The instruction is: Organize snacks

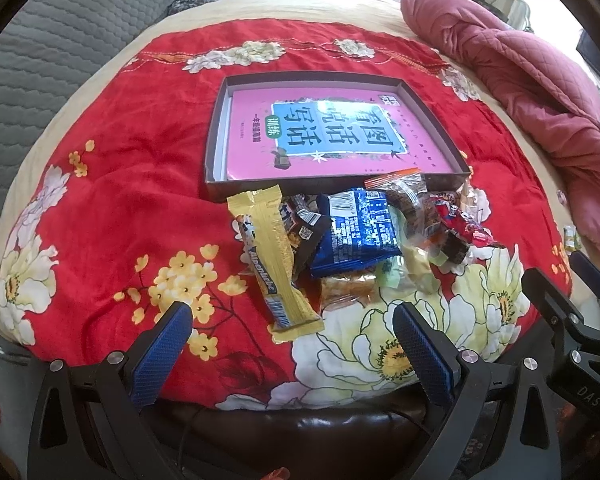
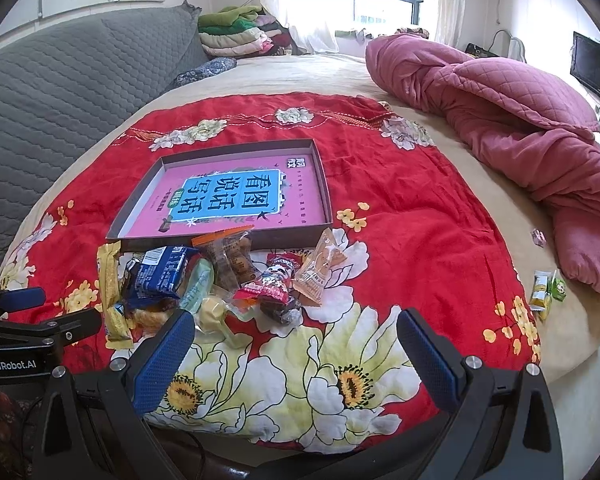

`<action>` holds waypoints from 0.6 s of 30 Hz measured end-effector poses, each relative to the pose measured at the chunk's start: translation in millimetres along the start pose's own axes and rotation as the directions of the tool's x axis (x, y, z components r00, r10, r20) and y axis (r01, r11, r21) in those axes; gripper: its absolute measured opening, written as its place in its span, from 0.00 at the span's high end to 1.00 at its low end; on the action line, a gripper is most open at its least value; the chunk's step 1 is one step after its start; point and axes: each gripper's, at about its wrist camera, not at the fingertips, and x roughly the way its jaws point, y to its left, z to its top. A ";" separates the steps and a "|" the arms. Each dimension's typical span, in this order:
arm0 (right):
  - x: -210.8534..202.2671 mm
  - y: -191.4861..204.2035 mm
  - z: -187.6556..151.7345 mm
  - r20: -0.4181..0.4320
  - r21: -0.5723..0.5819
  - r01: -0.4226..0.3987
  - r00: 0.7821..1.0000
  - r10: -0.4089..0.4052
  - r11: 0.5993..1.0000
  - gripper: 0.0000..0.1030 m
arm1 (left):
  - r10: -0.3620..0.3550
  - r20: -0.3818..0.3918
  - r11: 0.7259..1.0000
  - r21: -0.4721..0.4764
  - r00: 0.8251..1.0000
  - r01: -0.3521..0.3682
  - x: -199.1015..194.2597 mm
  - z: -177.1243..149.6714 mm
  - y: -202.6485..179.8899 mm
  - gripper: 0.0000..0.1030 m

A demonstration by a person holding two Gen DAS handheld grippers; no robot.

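Both claws gape; shallow box (image 1: 216, 190) holds pink book (image 1: 332, 136).

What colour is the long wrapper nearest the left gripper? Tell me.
Gold long wrapper, clearest in the left wrist view.

Both tongs, left (image 1: 292, 316) and right (image 2: 296, 324), gape wide over bare red blanket (image 2: 420, 240) at the bed's near edge. The snack pile (image 2: 204, 280) lies just ahead, touching the shallow box (image 2: 328, 200). The blanket's right side lies free up to the bunched pink quilt (image 2: 520, 120).
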 end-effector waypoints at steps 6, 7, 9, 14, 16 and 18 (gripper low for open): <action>3.3 0.0 1.2 0.003 0.000 -0.009 1.000 0.009 1.000 0.01 | -0.002 -0.009 1.000 -0.015 1.000 0.002 4.8 0.1 5.3 0.03; 4.0 0.1 1.5 0.002 0.000 -0.010 1.000 0.010 1.000 0.01 | -0.002 -0.011 1.000 -0.020 1.000 0.002 5.9 0.1 6.6 0.03; 6.1 0.7 2.1 0.000 0.001 -0.014 1.000 0.014 1.000 0.01 | -0.002 -0.015 1.000 -0.027 1.000 0.002 7.8 0.5 8.8 0.03; 11.5 0.7 3.1 -0.005 0.007 -0.025 1.000 0.025 1.000 0.01 | 0.000 -0.030 0.999 -0.042 1.000 -0.002 14.1 1.1 13.2 0.03; 14.4 0.6 3.8 -0.008 0.011 -0.030 1.000 0.030 1.000 0.01 | 0.001 -0.036 0.999 -0.048 0.999 -0.003 16.4 1.6 15.2 0.03; 17.9 0.1 4.9 -0.012 0.014 -0.037 0.999 0.038 0.999 0.01 | 0.002 -0.041 0.999 -0.053 0.999 -0.004 19.1 1.9 16.2 0.03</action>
